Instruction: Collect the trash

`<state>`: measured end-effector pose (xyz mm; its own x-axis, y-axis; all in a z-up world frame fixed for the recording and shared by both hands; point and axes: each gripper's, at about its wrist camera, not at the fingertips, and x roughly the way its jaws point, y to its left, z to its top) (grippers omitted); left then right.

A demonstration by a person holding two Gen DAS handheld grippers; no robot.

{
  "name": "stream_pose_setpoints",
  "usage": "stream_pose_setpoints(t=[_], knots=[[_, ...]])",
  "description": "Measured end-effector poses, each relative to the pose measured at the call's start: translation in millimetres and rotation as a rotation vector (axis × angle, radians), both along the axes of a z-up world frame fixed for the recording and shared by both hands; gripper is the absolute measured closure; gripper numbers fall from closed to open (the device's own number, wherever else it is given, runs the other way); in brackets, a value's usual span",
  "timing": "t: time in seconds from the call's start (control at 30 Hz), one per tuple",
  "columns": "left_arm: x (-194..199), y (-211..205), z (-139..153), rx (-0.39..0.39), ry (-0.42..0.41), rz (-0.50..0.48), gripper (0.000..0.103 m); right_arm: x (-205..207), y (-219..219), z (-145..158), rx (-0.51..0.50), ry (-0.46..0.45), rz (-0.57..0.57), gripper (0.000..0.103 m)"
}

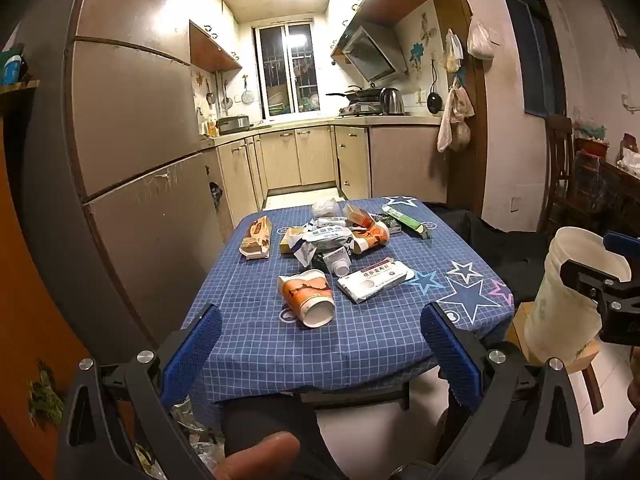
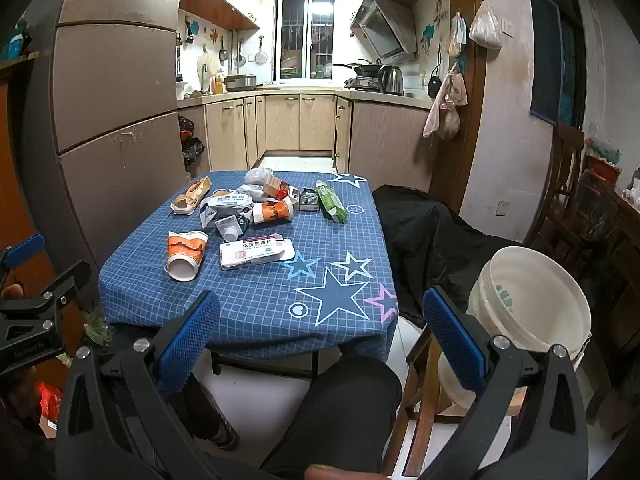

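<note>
Trash lies on a small table with a blue checked cloth (image 1: 280,344) (image 2: 256,304). Nearest is a crushed orange paper cup (image 1: 307,299) (image 2: 185,254) and a white medicine box (image 1: 374,281) (image 2: 256,255). Behind them is a heap of wrappers and cups (image 1: 336,236) (image 2: 248,206), a brown snack packet (image 1: 256,238) (image 2: 192,196) and a green box (image 1: 406,221) (image 2: 331,201). A white bucket (image 2: 532,300) (image 1: 568,296) stands right of the table on a wooden stool. My left gripper (image 1: 320,344) and right gripper (image 2: 320,332) are both open and empty, held back from the table's near edge.
A tall fridge (image 1: 132,128) stands left of the table. A chair draped in black cloth (image 2: 432,240) is at the table's right. Kitchen cabinets (image 2: 300,124) are behind. The person's legs (image 2: 344,412) are below. Bags of rubbish lie on the floor at lower left (image 1: 192,432).
</note>
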<state>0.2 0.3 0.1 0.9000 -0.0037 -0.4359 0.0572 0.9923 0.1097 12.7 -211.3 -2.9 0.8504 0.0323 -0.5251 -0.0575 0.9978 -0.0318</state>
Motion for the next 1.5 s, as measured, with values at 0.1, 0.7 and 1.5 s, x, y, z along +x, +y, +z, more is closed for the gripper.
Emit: stream_pose_setpoints(t=[0.1, 0.7, 1.5], knots=[[0.8, 0.3, -0.5, 0.000, 0.002, -0.003, 0.003, 0.1, -0.1, -0.3, 0.001, 0.002, 0.000, 0.005], [0.4, -0.9, 0.2, 0.005, -0.001, 0.001, 0.003, 0.9, 0.2, -2.0, 0.001, 0.006, 0.000, 0.005], [0.1, 0.8, 0.3, 0.011, -0.005, -0.001, 0.003, 3.0, 3.2, -4.6, -0.003, 0.009, 0.002, 0.005]])
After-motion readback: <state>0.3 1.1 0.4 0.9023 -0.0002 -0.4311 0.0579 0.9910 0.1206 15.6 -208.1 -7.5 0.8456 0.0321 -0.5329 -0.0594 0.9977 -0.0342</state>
